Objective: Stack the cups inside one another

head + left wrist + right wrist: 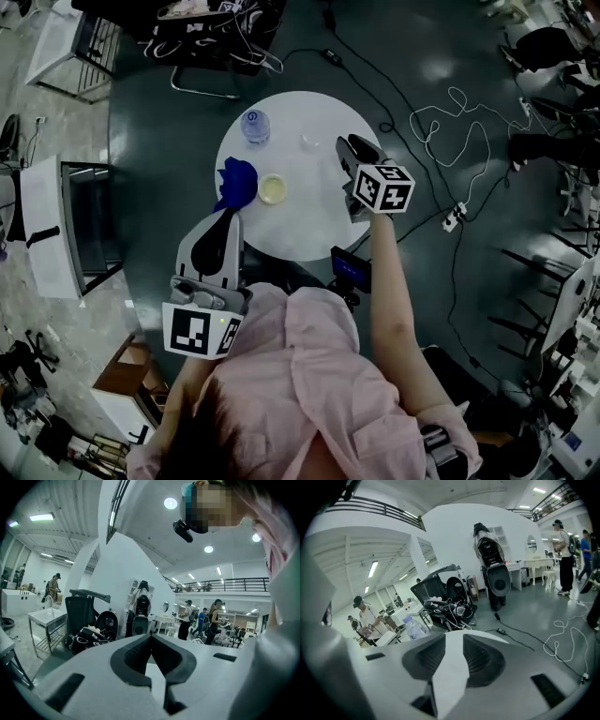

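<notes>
while left fingers [131, 656] touch and right fingers [483, 656] stand apart, a white table [309, 220] sits on grey floor [169, 131]

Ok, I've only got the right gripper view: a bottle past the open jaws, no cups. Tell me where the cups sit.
Observer: The head view shows a pale yellow cup upright near the middle of the round table.
Operator: Give me the next one.
Observer: A blue cup sits just left of the yellow one, by the table's left edge.
Operator: Now report the left gripper.
Observer: The left gripper is at the table's near-left edge, close to the blue cup. Its own view shows the jaws shut on nothing.
</notes>
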Available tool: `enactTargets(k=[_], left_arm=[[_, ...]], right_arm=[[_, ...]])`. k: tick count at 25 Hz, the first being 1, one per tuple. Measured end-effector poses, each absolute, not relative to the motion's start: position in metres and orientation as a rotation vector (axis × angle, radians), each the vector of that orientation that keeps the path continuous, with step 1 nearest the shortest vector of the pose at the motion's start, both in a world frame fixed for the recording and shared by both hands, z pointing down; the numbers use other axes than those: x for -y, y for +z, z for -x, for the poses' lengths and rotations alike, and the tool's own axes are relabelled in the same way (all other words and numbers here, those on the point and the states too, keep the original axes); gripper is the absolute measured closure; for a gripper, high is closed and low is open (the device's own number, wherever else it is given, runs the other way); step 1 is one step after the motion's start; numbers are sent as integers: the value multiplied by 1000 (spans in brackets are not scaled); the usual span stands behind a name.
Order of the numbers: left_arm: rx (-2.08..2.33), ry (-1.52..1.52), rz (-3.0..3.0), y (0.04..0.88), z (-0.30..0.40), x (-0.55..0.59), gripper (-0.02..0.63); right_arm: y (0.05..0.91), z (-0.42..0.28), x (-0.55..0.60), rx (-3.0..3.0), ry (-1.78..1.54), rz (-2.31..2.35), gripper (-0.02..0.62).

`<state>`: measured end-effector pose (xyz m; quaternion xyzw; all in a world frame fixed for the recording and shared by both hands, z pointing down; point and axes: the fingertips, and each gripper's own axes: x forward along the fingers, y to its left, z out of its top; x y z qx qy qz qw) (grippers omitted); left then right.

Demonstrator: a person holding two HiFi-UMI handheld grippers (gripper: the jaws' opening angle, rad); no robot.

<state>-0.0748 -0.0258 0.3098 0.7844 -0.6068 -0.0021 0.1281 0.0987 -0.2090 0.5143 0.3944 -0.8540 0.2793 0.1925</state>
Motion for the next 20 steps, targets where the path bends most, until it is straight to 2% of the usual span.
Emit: enactTargets(k=[5, 20], left_arm=[[1788, 12, -2233, 318, 90, 31, 591], [1817, 43, -2161, 330, 98, 40, 591]], right_arm=[[543, -82, 229, 2324, 839, -1097, 479], [607, -77, 236, 2152, 981, -1087, 479]])
